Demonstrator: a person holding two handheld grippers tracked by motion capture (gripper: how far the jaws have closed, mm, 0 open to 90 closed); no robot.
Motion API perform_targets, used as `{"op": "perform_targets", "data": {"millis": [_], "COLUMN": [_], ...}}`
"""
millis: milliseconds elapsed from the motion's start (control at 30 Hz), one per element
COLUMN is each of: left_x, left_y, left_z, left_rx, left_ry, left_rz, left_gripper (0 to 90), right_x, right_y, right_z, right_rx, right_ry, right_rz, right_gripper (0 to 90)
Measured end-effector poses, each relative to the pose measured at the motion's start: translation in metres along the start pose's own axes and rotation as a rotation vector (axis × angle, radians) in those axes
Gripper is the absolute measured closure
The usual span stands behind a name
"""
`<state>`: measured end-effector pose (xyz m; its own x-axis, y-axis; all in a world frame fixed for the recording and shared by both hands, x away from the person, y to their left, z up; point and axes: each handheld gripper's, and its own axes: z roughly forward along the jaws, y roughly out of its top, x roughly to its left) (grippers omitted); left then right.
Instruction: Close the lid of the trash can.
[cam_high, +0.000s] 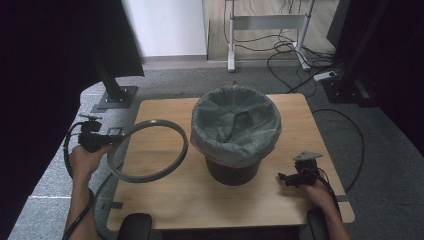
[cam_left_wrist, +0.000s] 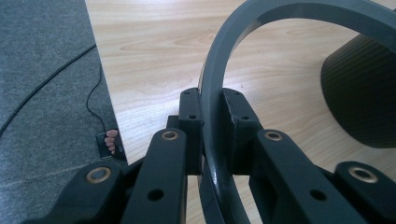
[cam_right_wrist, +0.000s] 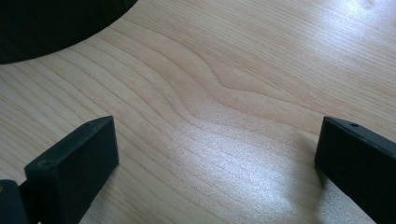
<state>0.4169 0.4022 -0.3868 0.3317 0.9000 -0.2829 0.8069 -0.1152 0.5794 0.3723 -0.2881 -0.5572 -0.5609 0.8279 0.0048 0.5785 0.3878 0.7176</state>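
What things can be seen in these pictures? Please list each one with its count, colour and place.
ring: 1, grey, over the table's left part, clamped at its left edge
bin: 1, dark, at the table's middle
bag: 1, grey, lining the bin and folded over its rim
table: 1, light wood, at the centre
cables: several, black, on the floor behind the table
frame: 1, white, on the floor at the back
left gripper: 1, black, at the table's left edge, shut on the ring
right gripper: 1, black, low over the table's right front, jaws apart
hands: 2, one on each gripper
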Motion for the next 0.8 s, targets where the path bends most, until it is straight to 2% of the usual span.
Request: {"op": "perform_targets", "data": {"millis": [333, 800], "left_x": [-0.007, -0.026], "left_y": [0.018, 0.047], "left_z": [-0.023, -0.053], "left_rx": [-0.018, -0.049], "left_ry": [-0.016, -0.046], "left_rz": [0.0, 0.018], "left_gripper": [79.2, 79.2], "right_x": [0.0, 0.0], "right_y": [0.0, 0.0], "right_z": [0.0, 0.0], "right_rx": [0.0, -0.001], "right_ry": [0.0, 0.0], "right_rz": [0.0, 0.001], "right_gripper": [0.0, 0.0]}}
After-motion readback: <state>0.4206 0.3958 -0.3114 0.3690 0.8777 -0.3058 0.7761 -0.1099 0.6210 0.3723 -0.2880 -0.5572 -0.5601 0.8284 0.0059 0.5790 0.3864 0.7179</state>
